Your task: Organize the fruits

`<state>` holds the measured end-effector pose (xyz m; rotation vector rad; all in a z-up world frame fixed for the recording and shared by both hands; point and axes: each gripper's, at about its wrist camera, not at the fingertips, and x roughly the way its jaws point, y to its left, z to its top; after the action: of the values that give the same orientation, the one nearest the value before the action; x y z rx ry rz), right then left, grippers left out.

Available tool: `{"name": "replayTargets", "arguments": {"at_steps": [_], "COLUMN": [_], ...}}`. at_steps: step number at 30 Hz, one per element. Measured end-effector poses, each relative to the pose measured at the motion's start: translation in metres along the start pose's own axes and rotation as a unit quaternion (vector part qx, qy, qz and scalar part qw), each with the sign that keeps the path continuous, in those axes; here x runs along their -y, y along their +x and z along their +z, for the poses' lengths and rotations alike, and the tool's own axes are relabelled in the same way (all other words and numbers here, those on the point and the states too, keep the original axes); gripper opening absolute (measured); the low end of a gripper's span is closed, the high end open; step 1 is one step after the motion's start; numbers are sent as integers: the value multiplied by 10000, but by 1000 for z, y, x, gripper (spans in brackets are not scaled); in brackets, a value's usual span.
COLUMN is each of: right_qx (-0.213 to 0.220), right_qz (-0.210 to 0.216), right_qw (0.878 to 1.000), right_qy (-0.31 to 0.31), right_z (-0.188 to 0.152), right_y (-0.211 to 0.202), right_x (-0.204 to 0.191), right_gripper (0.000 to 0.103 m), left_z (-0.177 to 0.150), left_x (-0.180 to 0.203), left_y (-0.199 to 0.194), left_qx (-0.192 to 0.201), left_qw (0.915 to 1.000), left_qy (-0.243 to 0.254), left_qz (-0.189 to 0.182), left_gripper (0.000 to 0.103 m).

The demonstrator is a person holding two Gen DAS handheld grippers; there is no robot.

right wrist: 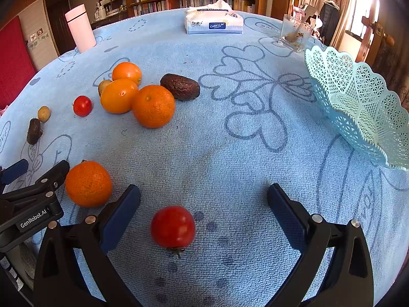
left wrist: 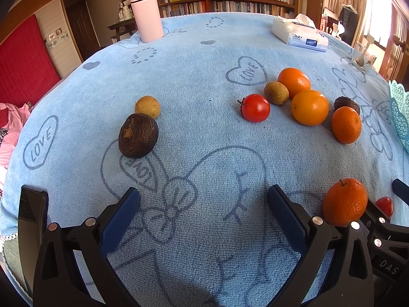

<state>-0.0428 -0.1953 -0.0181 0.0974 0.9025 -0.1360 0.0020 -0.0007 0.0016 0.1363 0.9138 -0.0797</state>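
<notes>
Red, glossy cherry tomato (right wrist: 173, 227) on blue towel (right wrist: 230, 153), between the spread fingers of right gripper (right wrist: 204, 217), untouched | likely light, thin-skinned, rolls: pinch gently across its middle | left gripper (left wrist: 203, 213) apart, empty | lattice basket (right wrist: 358, 107) to right.

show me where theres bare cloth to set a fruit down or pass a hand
Open cloth lies between the basket and the dark fruit, and ahead of the right gripper past the tomato. In the left view, the patch between the brown fruit and the small tomato is bare. The orange cluster is crowded.
</notes>
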Motion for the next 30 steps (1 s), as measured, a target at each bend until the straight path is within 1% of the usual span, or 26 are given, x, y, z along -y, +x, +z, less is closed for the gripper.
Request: {"name": "replayTargets", "arguments": {"at_steps": [11,19,21,24,30], "right_qx": [-25,-65,-93,-108,-74], "right_qz": [118,177,162,149,163], "right_qw": [9999,9997,9997,9997,9997], "right_qy": [-76,-155,-180,-187,-179], "right_z": [0,-1,-1,1,0], "right_y": [0,-3,-3,-1,-4], "right_x": [1,1,0,0,1], "right_gripper": [101,101,101,101,101], "left_z": [-1,-1,-1,3,17], "left_x": [-3,-12,-14,-23,-57], "left_y": [-1,-10,-16,-24,-29], "left_qx": [4,130,228,415,545], "left_qw": [10000,9989,9991,9990,9977], "left_qy": [-22,-124,-70,-30,-413], "left_qz": [-57,-424,-365,-180,-1], "left_gripper": [98,98,98,98,98]}}
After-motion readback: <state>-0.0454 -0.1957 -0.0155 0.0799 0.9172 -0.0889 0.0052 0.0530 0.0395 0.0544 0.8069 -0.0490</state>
